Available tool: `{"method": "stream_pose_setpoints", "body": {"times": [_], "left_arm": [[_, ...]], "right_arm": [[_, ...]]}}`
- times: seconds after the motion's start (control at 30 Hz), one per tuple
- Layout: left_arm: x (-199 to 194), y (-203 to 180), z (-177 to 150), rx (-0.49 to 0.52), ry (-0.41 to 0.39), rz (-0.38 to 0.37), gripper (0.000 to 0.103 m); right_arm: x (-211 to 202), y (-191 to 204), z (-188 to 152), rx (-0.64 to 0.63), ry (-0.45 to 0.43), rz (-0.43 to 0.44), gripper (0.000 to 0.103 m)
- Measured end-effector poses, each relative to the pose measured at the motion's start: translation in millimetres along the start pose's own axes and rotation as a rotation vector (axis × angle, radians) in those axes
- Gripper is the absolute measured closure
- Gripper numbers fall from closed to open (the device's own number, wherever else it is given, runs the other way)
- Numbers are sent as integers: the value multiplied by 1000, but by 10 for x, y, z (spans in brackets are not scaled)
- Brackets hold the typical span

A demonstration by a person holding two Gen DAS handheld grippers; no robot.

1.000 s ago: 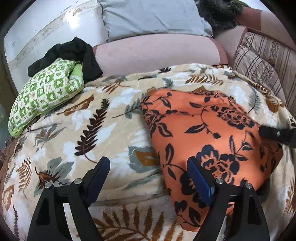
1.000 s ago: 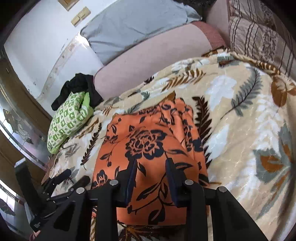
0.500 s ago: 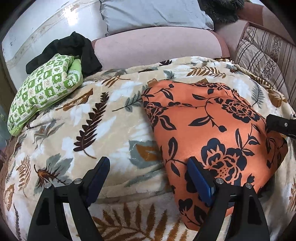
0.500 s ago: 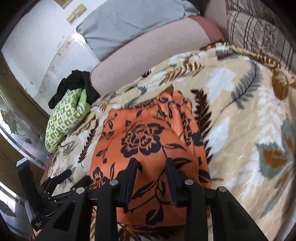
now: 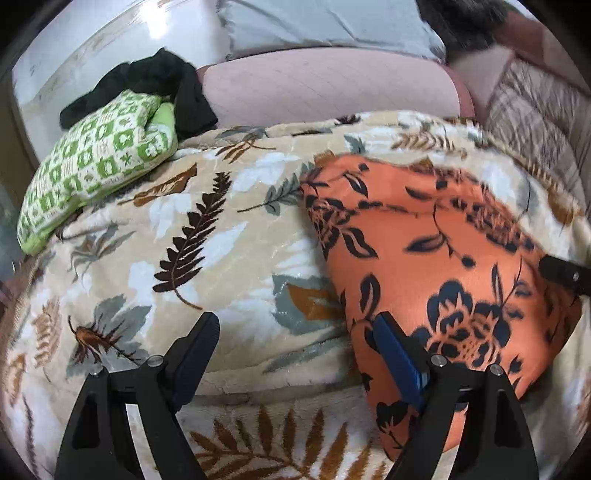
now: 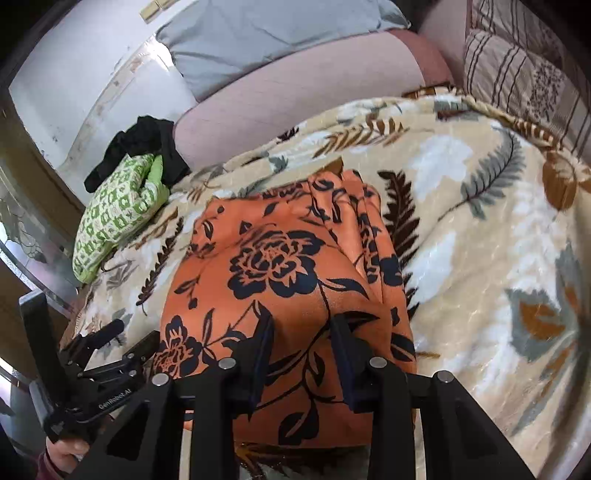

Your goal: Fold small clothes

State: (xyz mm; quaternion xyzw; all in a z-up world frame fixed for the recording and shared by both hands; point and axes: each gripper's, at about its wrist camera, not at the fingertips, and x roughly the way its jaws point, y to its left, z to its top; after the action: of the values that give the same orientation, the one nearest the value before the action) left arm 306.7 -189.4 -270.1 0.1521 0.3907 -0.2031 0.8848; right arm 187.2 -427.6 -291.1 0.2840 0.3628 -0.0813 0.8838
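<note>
A leaf-patterned blanket [image 5: 207,236] covers the bed, with a pink bolster [image 5: 332,85] and a grey pillow [image 5: 317,22] behind it. On the blanket's right half lies the orange floral garment [image 5: 436,258], bunched into folds along its far right edge in the right wrist view. At the blanket's far left corner sits a green-and-white patterned cloth [image 5: 92,166] with a black garment [image 5: 147,81] heaped against it.

The only legible writing is "GenRobot.AI", printed on the left gripper's [image 6: 110,350] body as seen from the right wrist view.

The left gripper [image 5: 291,354] angles down over the blanket, its fingers [image 5: 195,354] spread wide and holding nothing; the right-hand finger overlaps the garment's near left edge. The right gripper [image 6: 301,354] tilts down over the garment's near end, its fingers [image 6: 262,354] partly open with orange cloth between them; whether they pinch it I cannot tell.
</note>
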Motion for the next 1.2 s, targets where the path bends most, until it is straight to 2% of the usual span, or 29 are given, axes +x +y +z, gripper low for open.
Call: {"method": "stream_pose_setpoints", "body": {"times": [0.13, 0.2, 0.23, 0.27, 0.33, 0.4, 0.5, 0.53, 0.63, 0.77, 0.87, 1.07, 1.2], "left_arm": [[49, 127, 35, -63, 24, -5, 17], [96, 116, 12, -54, 37, -4, 17], [145, 65, -8, -18, 59, -1, 17], [205, -16, -42, 37, 87, 33, 17], [206, -82, -82, 84, 61, 81, 17], [183, -82, -69, 92, 53, 84, 17], [187, -15, -46, 60, 67, 51, 17], [198, 5, -43, 50, 73, 42, 17], [180, 21, -36, 45, 69, 40, 17], [-22, -1, 14, 48, 0, 8, 17], [-206, -12, 12, 49, -41, -10, 17], [-791, -40, -152, 5, -94, 9, 17], [-1262, -85, -408, -6, -150, 43, 17]], "right_arm": [[-75, -25, 176, 31, -29, 12, 67], [-69, -12, 333, 44, -42, 5, 67], [-22, 17, 463, 43, -41, 1, 67], [55, 49, 575, 36, -21, -4, 67], [271, 109, 800, 46, 33, -18, 67], [532, 116, 962, 95, 106, -28, 67], [1120, 61, 1061, 119, 253, -168, 67], [1243, 42, 1047, 118, 279, -187, 62], [1286, 75, 1073, 99, 257, -211, 57], [936, 191, 1013, 74, 224, -202, 56], [522, 294, 798, 17, 181, -220, 56], [-406, 414, 272, -20, 101, -189, 54], [-869, 531, 14, -61, 68, -168, 53]]}}
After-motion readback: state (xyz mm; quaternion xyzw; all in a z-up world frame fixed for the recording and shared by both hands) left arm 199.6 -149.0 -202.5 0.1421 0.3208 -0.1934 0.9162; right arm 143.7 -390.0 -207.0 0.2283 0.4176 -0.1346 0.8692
